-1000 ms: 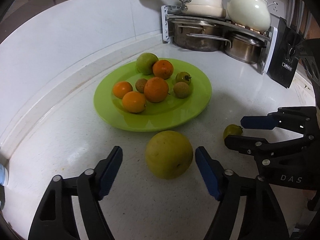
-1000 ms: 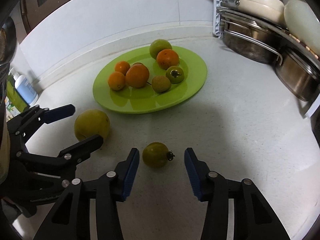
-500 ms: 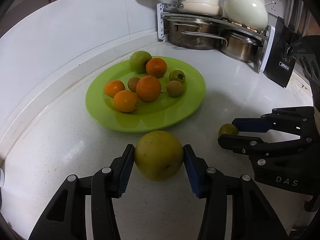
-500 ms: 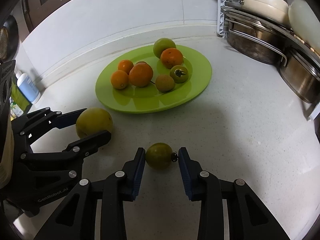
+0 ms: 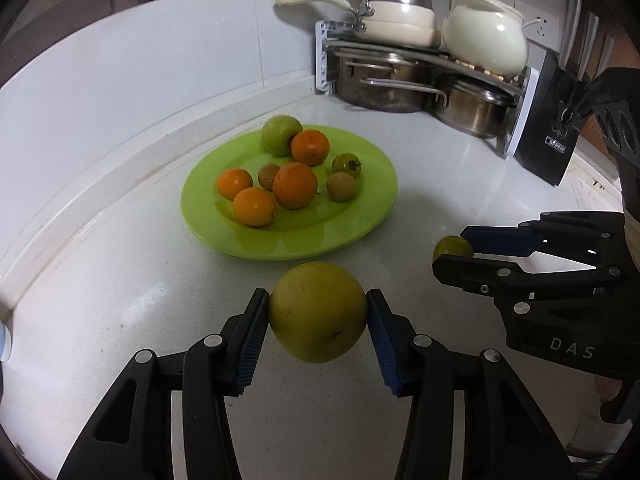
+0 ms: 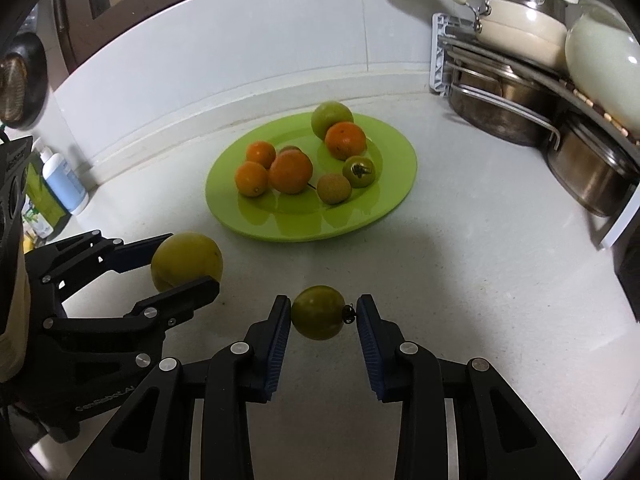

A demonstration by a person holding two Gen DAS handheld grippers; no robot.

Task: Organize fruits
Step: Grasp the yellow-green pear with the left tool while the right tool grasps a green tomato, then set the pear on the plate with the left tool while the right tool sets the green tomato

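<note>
**Two fruits gripped for transfer to the plate**

The left gripper (image 5: 318, 326) clamps the large yellow-green fruit (image 5: 318, 312) across its widest part; the right gripper (image 6: 324, 320) pinches the small green tomato (image 6: 319, 312), with its stem end against one pad. Both fruits sit just short of the green plate (image 5: 368, 216), whether lifted or touching the white counter (image 5: 120, 300) cannot be told. The large fruit probably handles as firm, fairly heavy and smooth, so the hold across its middle guards against slipping. The tomato is likely light and thin-skinned: keep pressure gentle.
</note>
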